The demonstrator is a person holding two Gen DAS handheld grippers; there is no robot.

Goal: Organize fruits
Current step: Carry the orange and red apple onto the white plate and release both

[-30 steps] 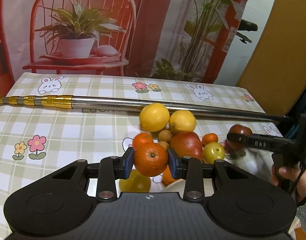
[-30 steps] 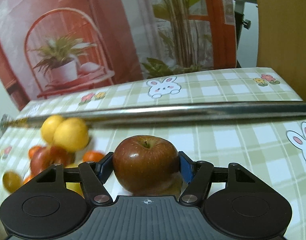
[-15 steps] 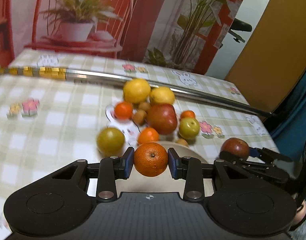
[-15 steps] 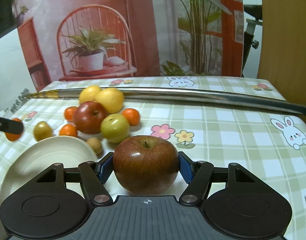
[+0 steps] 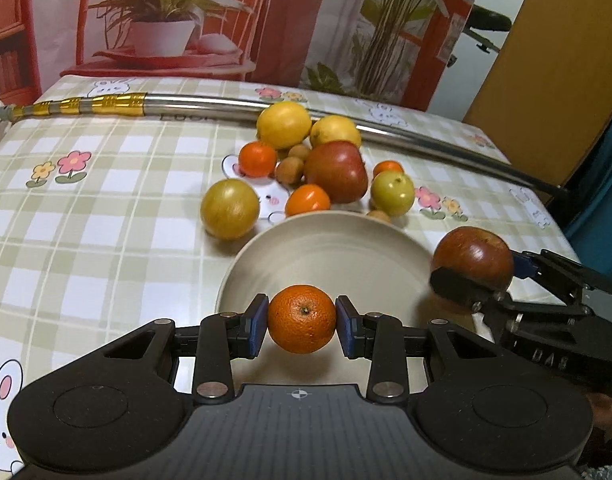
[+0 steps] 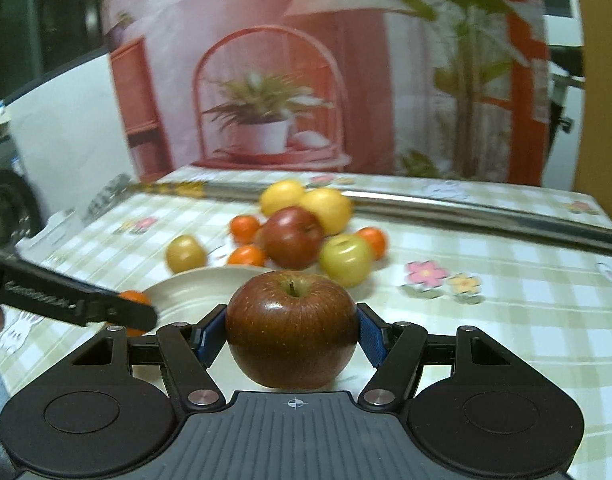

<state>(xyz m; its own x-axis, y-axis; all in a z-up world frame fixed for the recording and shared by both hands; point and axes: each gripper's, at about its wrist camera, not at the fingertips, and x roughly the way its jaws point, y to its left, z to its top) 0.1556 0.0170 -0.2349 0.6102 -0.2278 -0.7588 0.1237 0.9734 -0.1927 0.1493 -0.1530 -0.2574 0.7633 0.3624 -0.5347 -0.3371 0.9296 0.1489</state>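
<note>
My left gripper [image 5: 302, 319] is shut on an orange mandarin [image 5: 302, 318], held over the near rim of a beige plate [image 5: 329, 248]. My right gripper [image 6: 292, 332] is shut on a dark red apple [image 6: 292, 330], at the plate's right edge; that apple [image 5: 471, 258] also shows in the left wrist view. Beyond the plate lies a pile of fruit: two lemons [image 5: 284, 124], a red apple [image 5: 337, 171], a green apple [image 5: 392, 193], a yellow-green round fruit [image 5: 230, 208], small mandarins [image 5: 307, 200] and brown longans [image 5: 290, 170].
A long steel pole with a gold-banded end [image 5: 186, 104] lies across the back of the checked tablecloth [image 5: 86, 220]. A printed backdrop [image 5: 186, 20] stands behind the table. A brown panel [image 5: 545, 60] is at the right. The left gripper's finger [image 6: 118, 313] crosses the right wrist view.
Both grippers drew back from the fruit pile toward the plate, each keeping its fruit. The mandarin now hangs over the plate's near rim; the apple has come to the plate's right side.
</note>
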